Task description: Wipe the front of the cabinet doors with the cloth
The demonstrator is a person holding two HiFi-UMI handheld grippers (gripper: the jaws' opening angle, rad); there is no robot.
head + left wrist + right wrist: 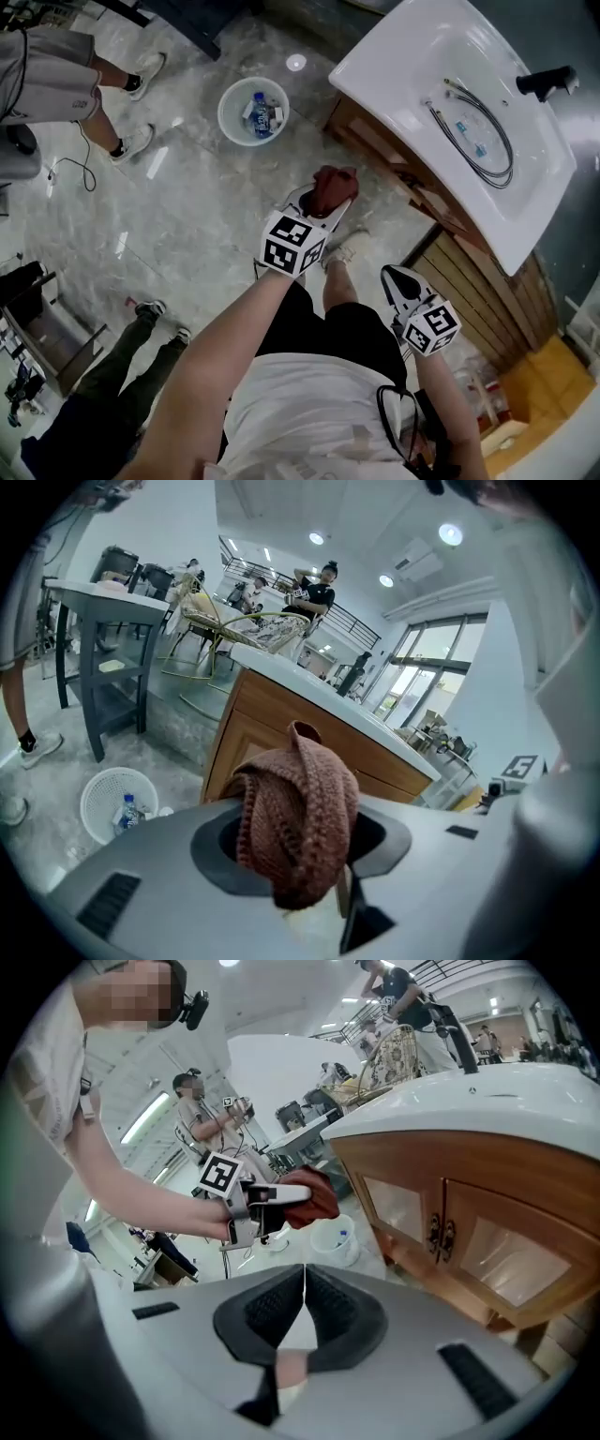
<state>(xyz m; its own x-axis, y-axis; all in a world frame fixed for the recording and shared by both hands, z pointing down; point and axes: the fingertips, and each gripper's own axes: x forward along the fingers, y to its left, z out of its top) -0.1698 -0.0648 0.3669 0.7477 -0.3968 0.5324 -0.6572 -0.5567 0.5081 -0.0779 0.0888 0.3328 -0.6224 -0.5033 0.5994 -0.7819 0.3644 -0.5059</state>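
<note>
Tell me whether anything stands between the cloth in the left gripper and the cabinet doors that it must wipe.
Nothing visible does. The left gripper holds the cloth in open air before the cabinet doors, apart from them. The white basket stands on the floor off to the side, outside that path.

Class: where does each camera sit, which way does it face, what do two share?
Head view: on the head, facing down; shows both arms, left gripper, right gripper, basin.
Left gripper view: on it, facing the cabinet past fingers shut on the cloth.
Right gripper view: on it, fingers shut empty, facing cabinet doors, left forearm.
Shared: cloth, white bin.
</note>
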